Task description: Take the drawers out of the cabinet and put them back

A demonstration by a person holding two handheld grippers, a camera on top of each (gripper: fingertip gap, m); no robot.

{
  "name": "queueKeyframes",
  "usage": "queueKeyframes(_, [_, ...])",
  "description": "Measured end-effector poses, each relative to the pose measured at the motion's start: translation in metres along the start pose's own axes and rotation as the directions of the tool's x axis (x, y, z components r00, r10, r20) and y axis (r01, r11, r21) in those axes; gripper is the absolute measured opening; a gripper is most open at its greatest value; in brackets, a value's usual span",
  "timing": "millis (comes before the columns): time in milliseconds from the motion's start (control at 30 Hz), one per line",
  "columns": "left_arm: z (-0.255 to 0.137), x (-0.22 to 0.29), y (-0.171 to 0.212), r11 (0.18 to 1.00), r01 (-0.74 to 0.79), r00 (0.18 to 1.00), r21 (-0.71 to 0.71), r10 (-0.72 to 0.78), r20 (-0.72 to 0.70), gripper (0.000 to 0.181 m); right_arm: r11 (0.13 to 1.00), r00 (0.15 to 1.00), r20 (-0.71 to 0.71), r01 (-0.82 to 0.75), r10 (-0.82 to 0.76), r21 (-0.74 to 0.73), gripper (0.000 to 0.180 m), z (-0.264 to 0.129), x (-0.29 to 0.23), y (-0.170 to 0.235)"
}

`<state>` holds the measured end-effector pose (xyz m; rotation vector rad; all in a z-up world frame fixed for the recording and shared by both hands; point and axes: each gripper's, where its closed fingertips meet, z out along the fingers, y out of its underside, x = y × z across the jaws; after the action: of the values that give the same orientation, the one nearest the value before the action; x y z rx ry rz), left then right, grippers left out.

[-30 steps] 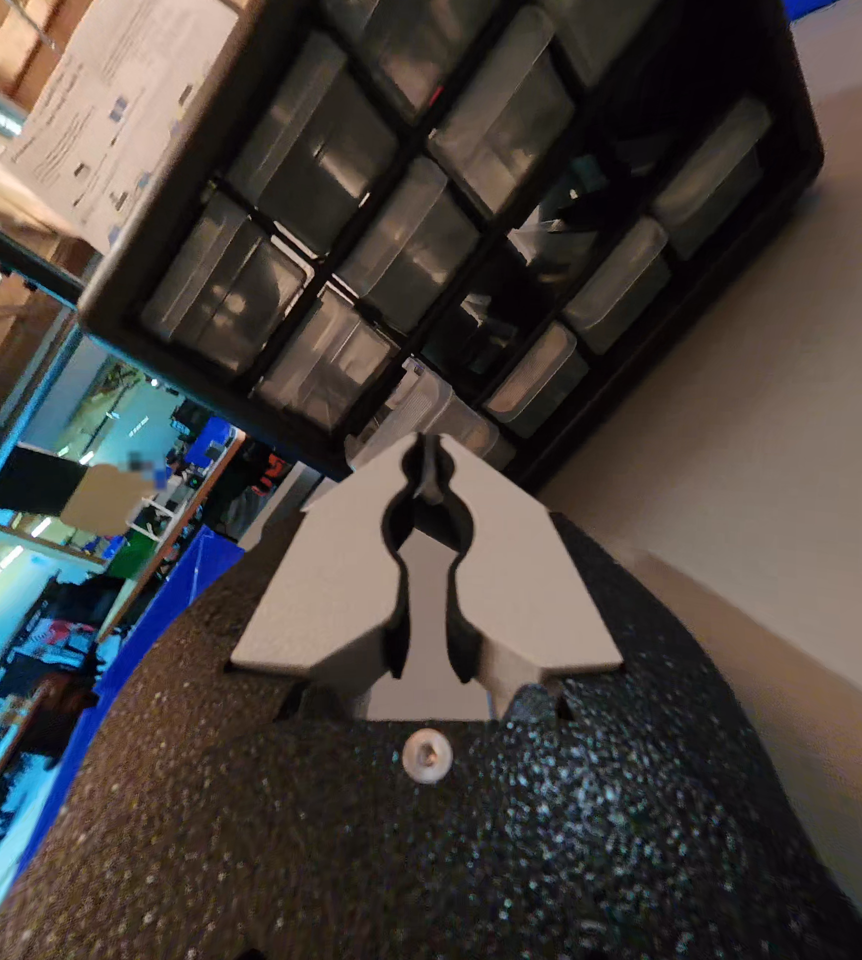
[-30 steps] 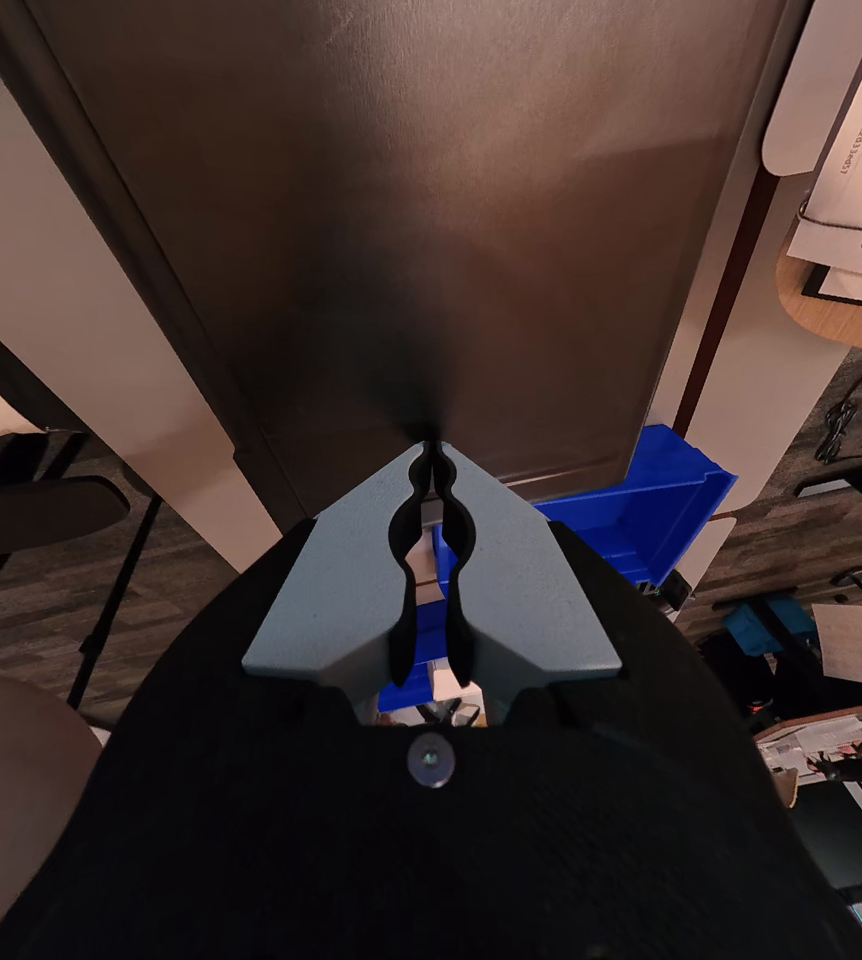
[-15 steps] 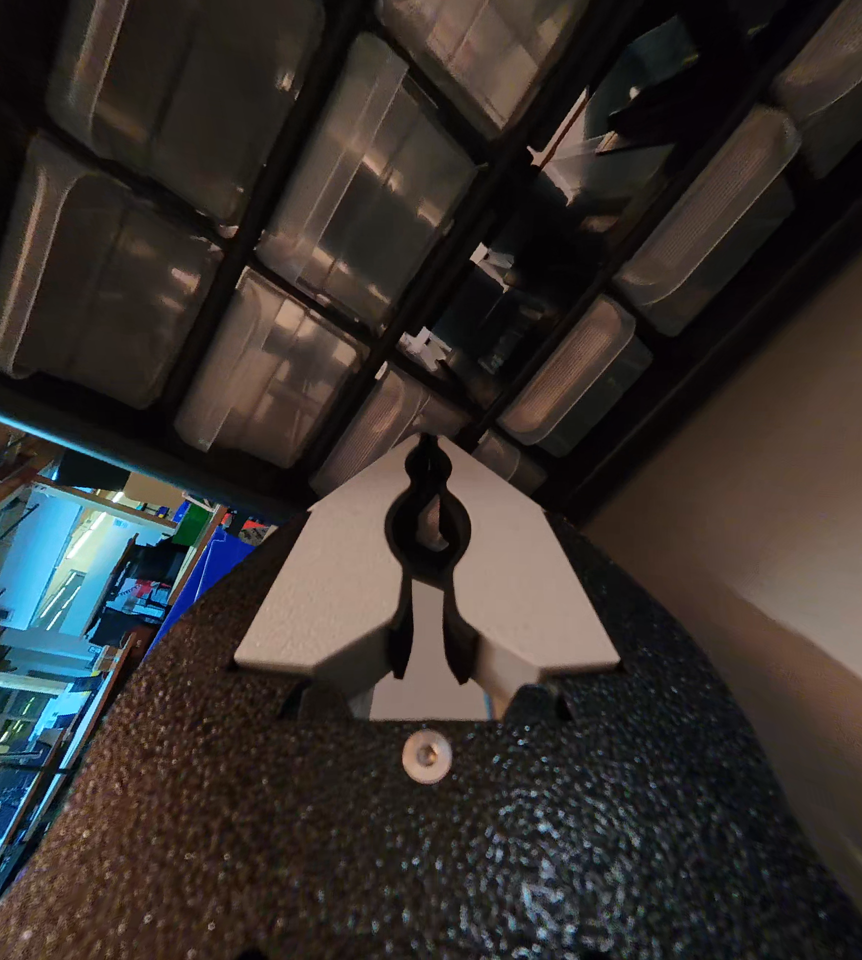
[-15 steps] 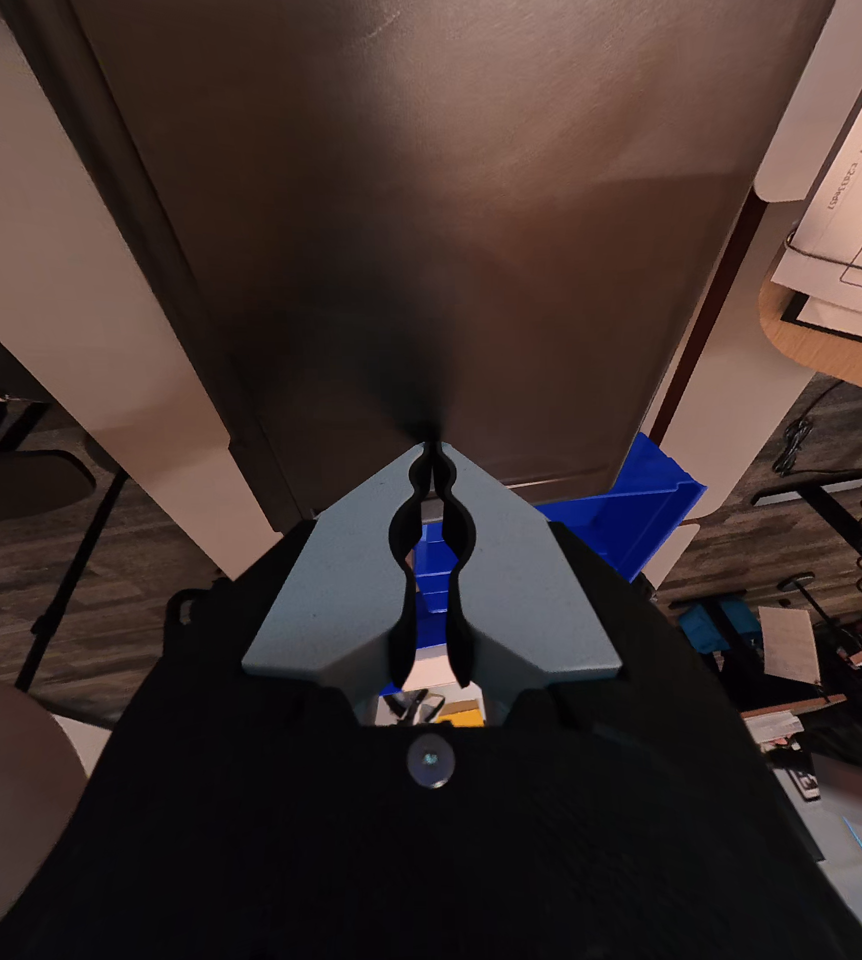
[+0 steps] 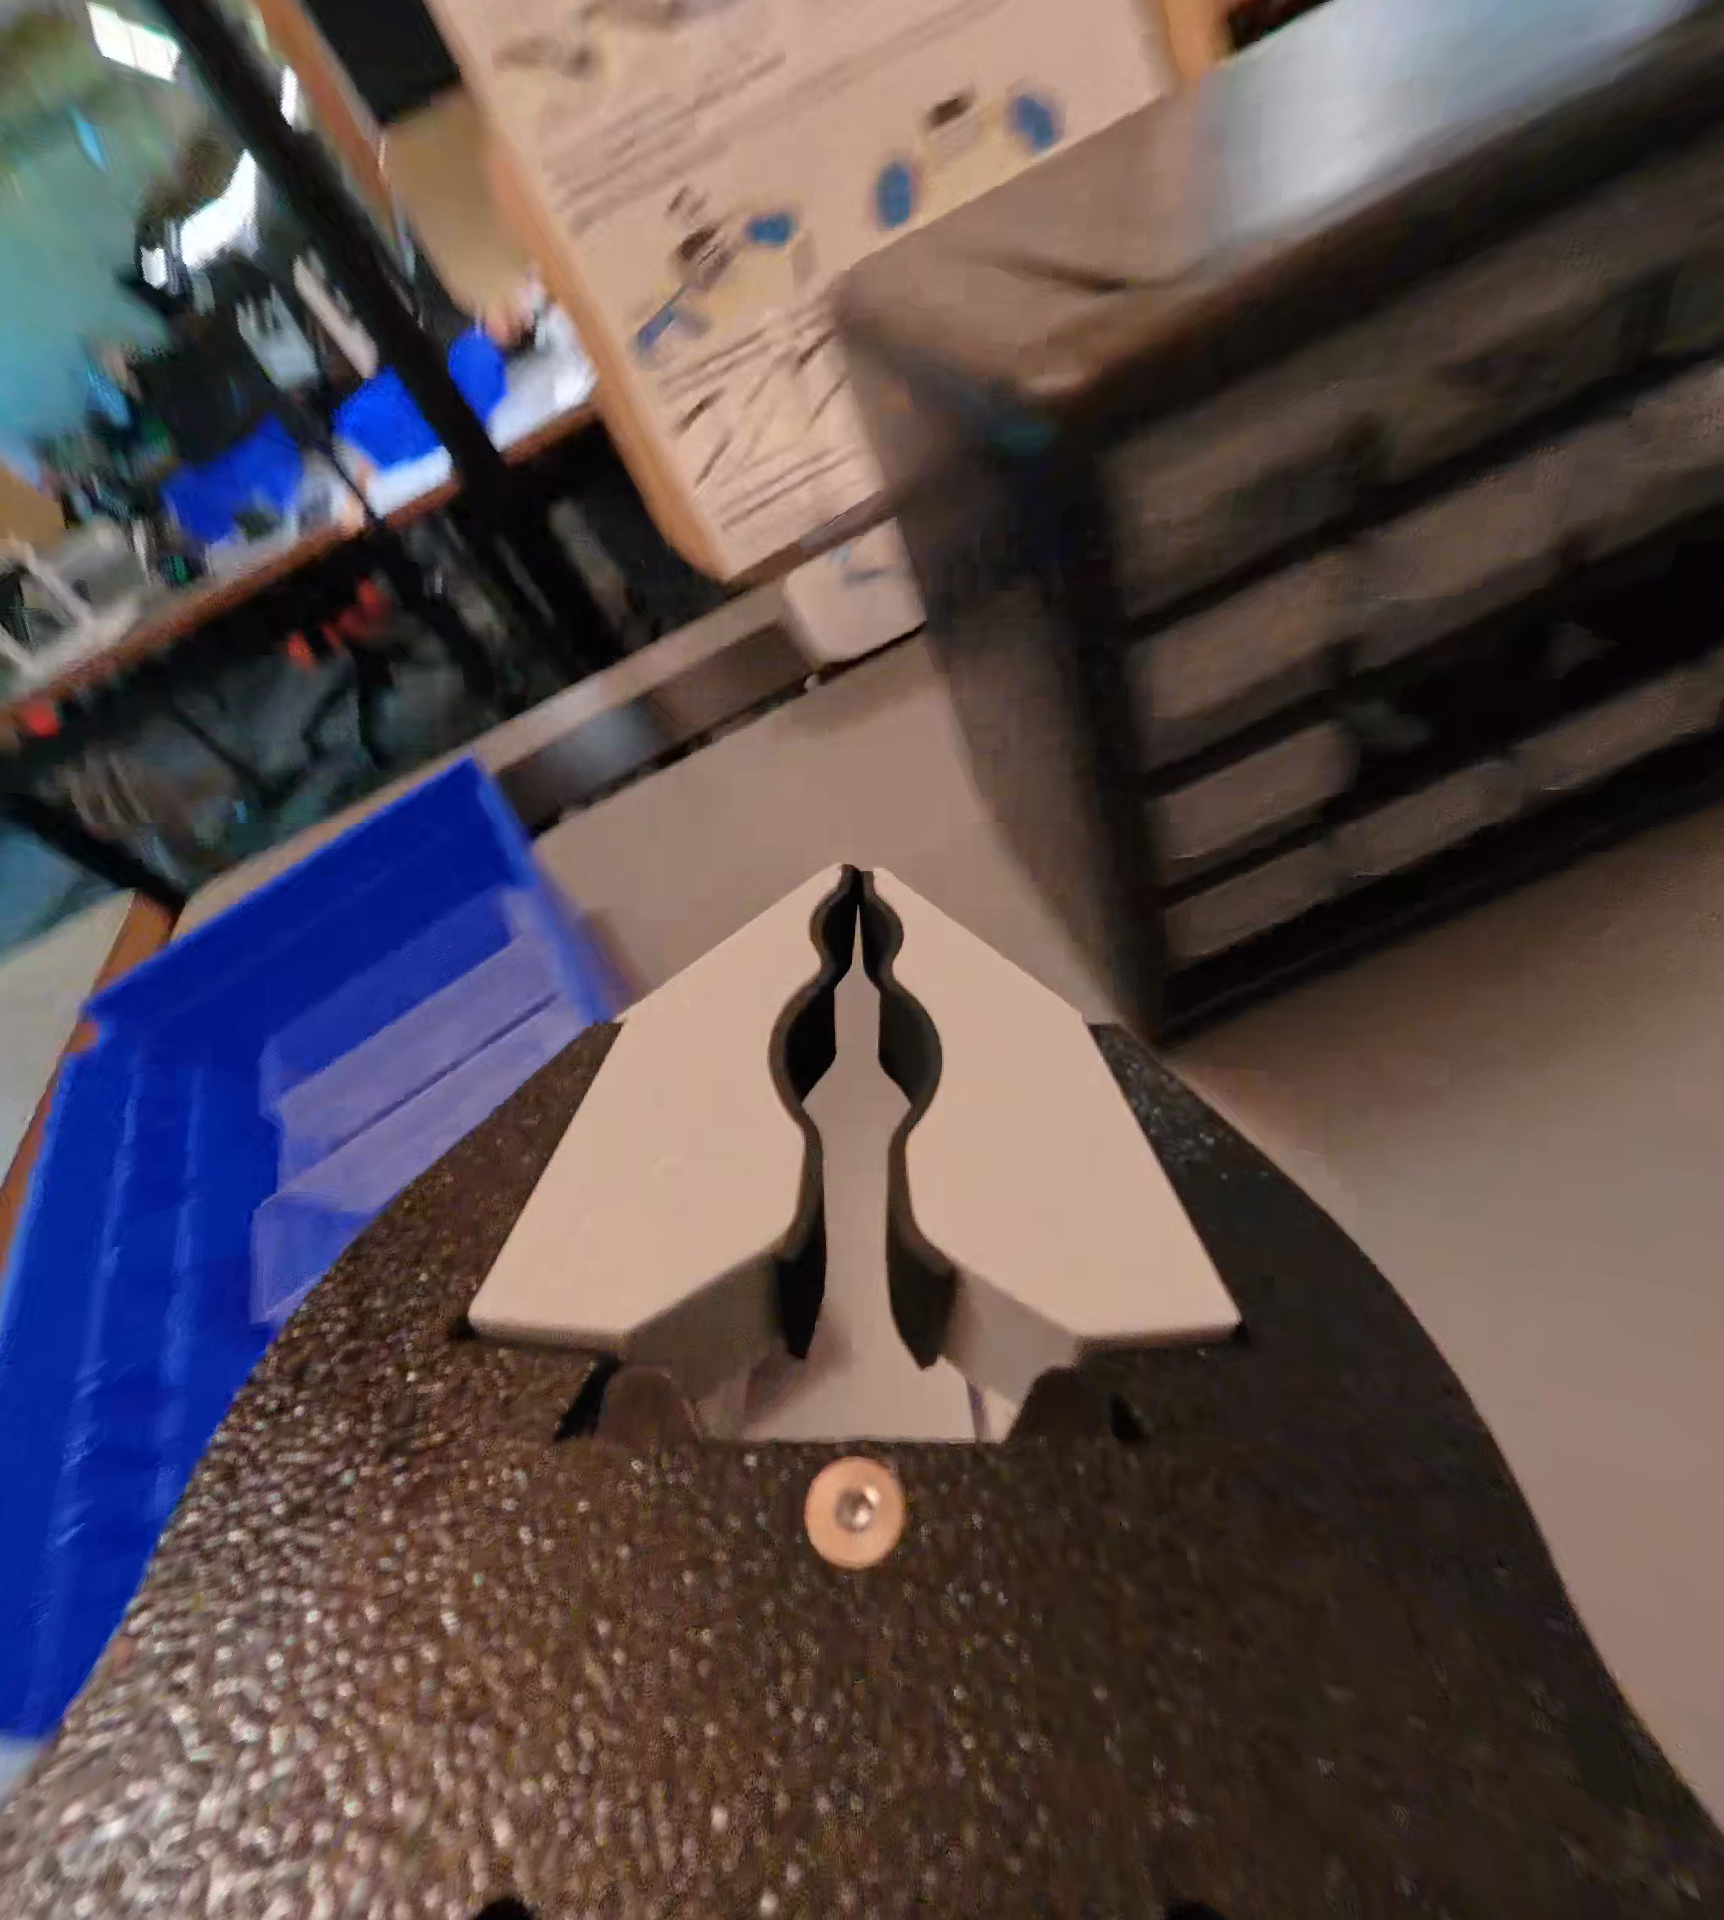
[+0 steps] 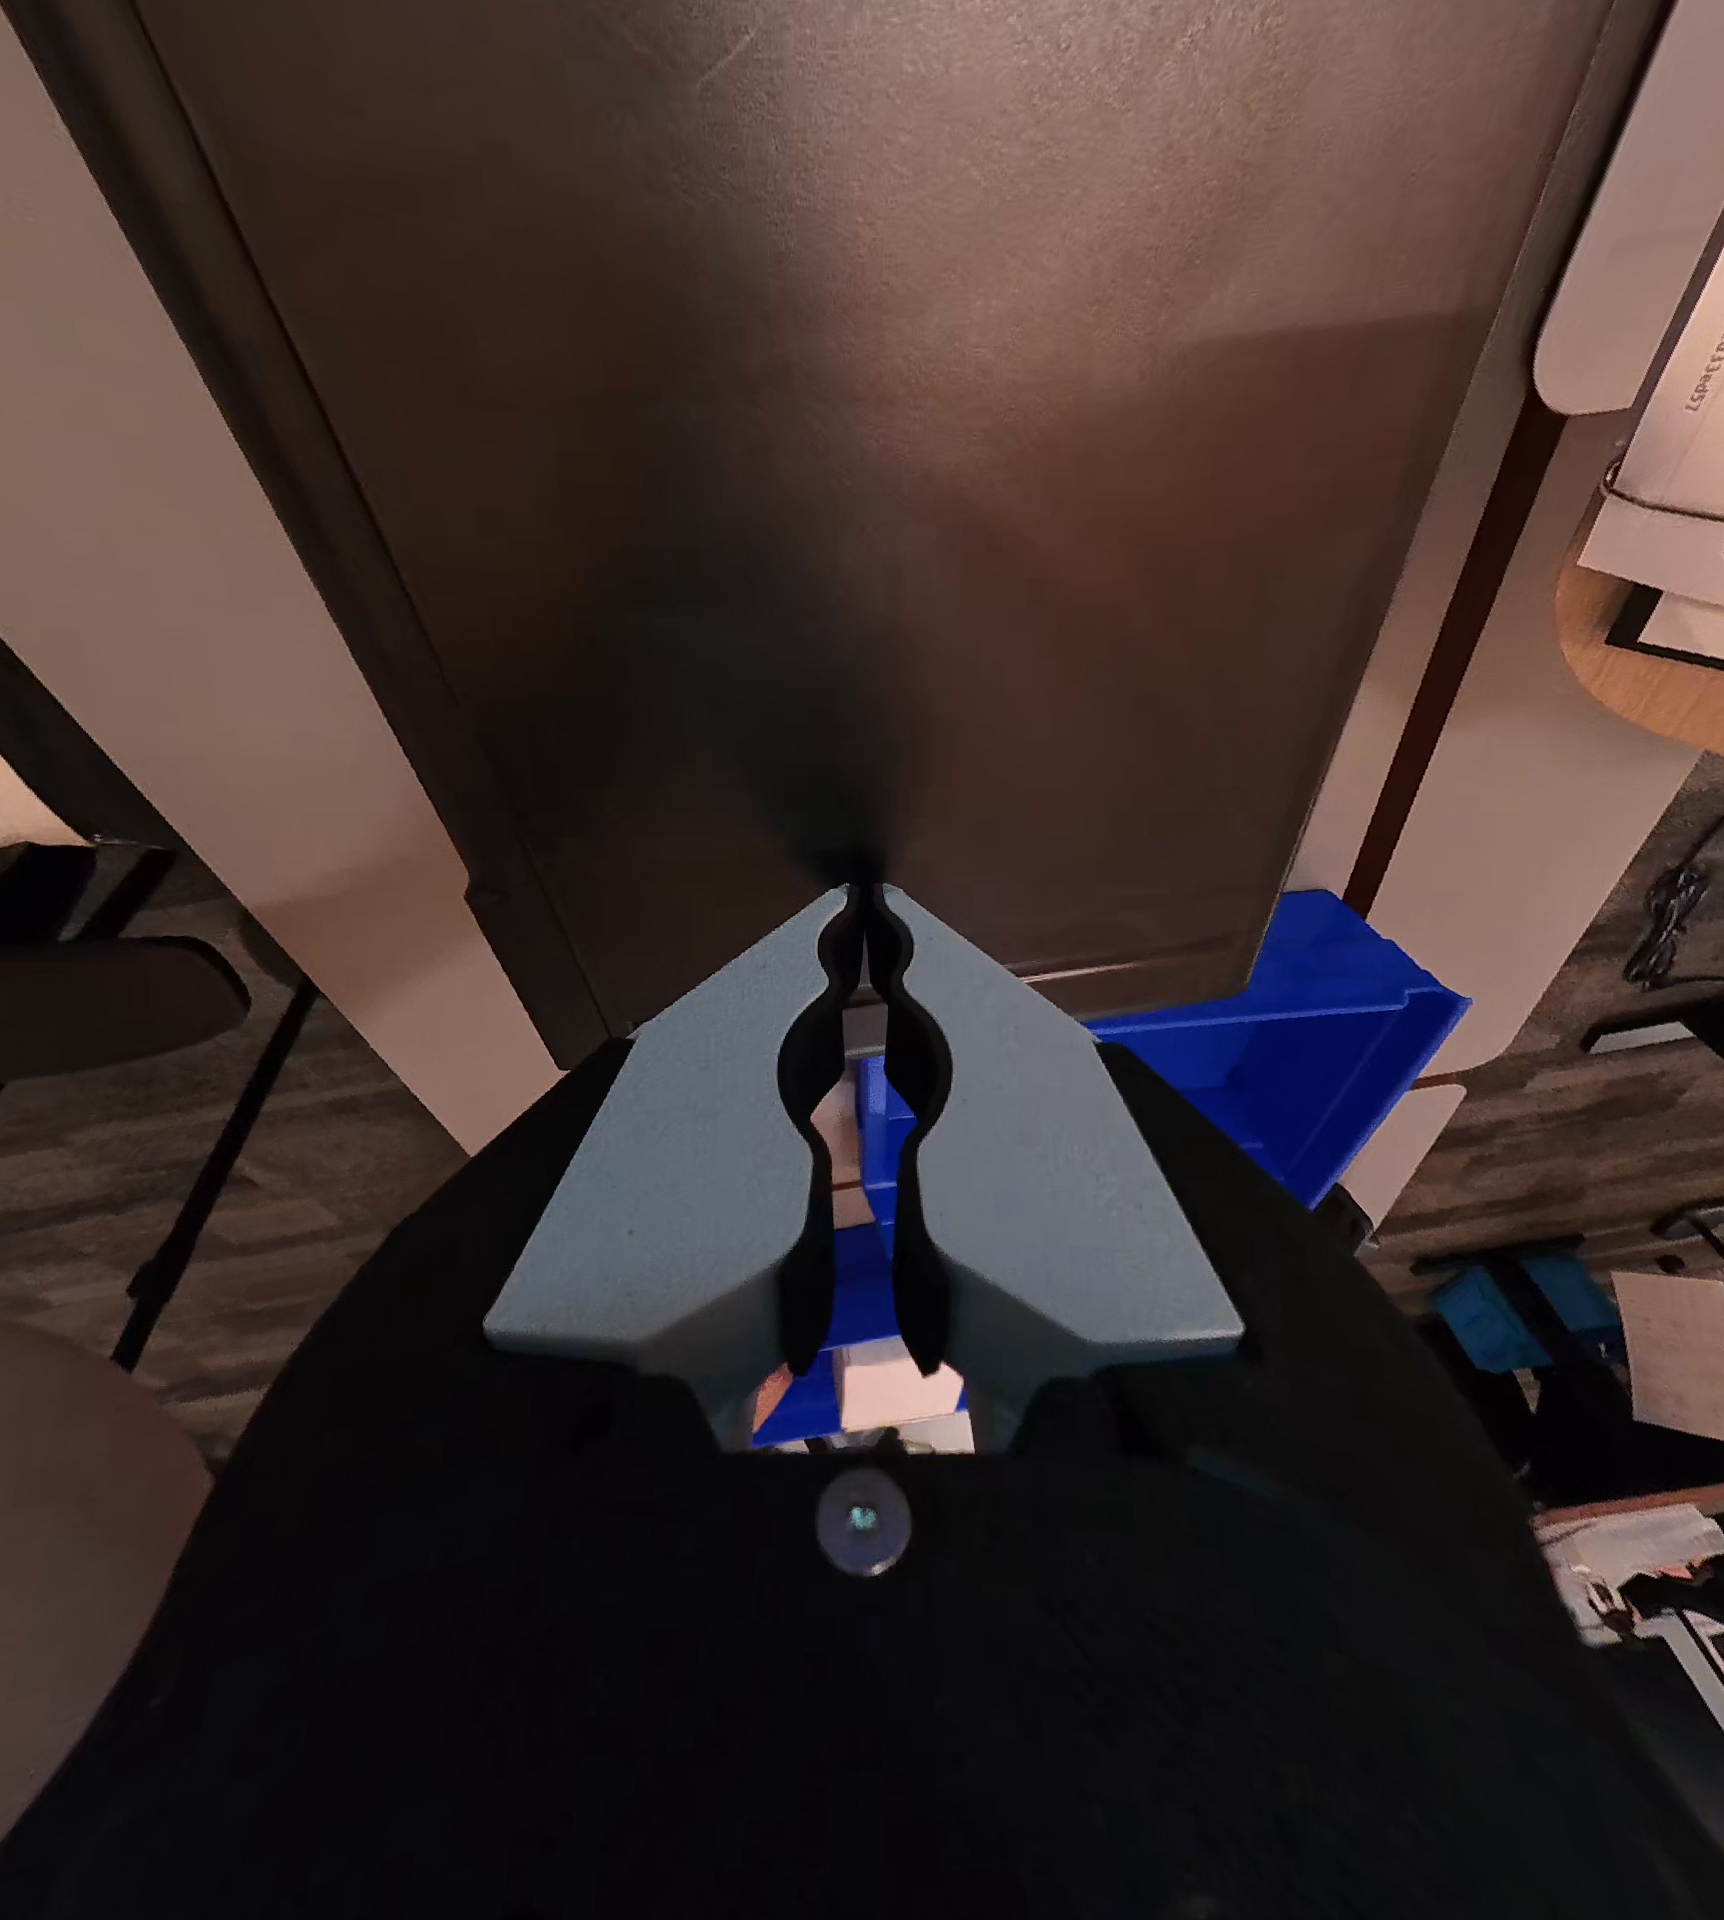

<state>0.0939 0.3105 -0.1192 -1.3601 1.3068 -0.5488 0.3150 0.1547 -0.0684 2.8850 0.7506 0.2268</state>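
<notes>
The black cabinet stands on the table at the right of the left wrist view, blurred, with rows of clear drawers in its front. My left gripper is shut and empty, above the table to the left of the cabinet's front corner and apart from it. In the right wrist view the cabinet's dark top panel fills the upper frame. My right gripper is shut, with its tips against that panel.
A blue bin sits on the grey table left of my left gripper; it also shows below the cabinet in the right wrist view. A white printed box stands behind the cabinet. A chair stands at the left.
My left gripper has pulled back from close against the drawer fronts and swung left, so the cabinet now lies to its right. My right gripper stays on the cabinet top.
</notes>
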Motion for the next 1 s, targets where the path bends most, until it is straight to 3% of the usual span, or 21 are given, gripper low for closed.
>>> queueKeyframes(100, [0.000,-0.076,0.024,0.970,0.071,0.997,-0.231,-0.066,0.030,0.002,1.000,1.000,0.014,-0.005,0.005,0.011,0.000,0.000,0.000,0.000])
queueKeyframes(167, [0.009,-0.112,0.041,0.924,0.123,0.992,-0.363,-0.115,0.043,0.030,1.000,1.000,0.013,-0.006,0.006,0.015,0.000,0.000,0.000,0.000])
queueKeyframes(300, [0.043,-0.144,0.070,0.796,0.288,0.946,-0.532,-0.322,0.031,0.049,1.000,1.000,0.009,-0.010,0.009,0.022,0.000,0.000,0.000,0.000])
queueKeyframes(433, [0.072,-0.151,0.105,0.586,0.395,0.869,-0.707,-0.488,0.081,0.056,0.999,1.000,0.011,-0.016,0.016,0.030,0.000,0.000,0.000,0.000])
queueKeyframes(567, [0.096,-0.139,0.119,0.455,0.432,0.802,-0.779,-0.589,0.100,0.062,0.999,1.000,0.012,-0.020,0.019,0.028,0.000,0.000,0.000,0.000])
queueKeyframes(733, [0.112,-0.139,0.149,0.327,0.465,0.788,-0.823,-0.577,0.216,0.065,1.000,1.000,0.005,-0.016,0.016,0.006,0.000,0.000,0.000,0.000])
queueKeyframes(1000, [0.115,-0.128,0.184,0.219,0.466,0.786,-0.857,-0.547,0.288,0.059,1.000,1.000,0.019,-0.011,0.011,0.010,0.000,0.000,0.000,0.000])
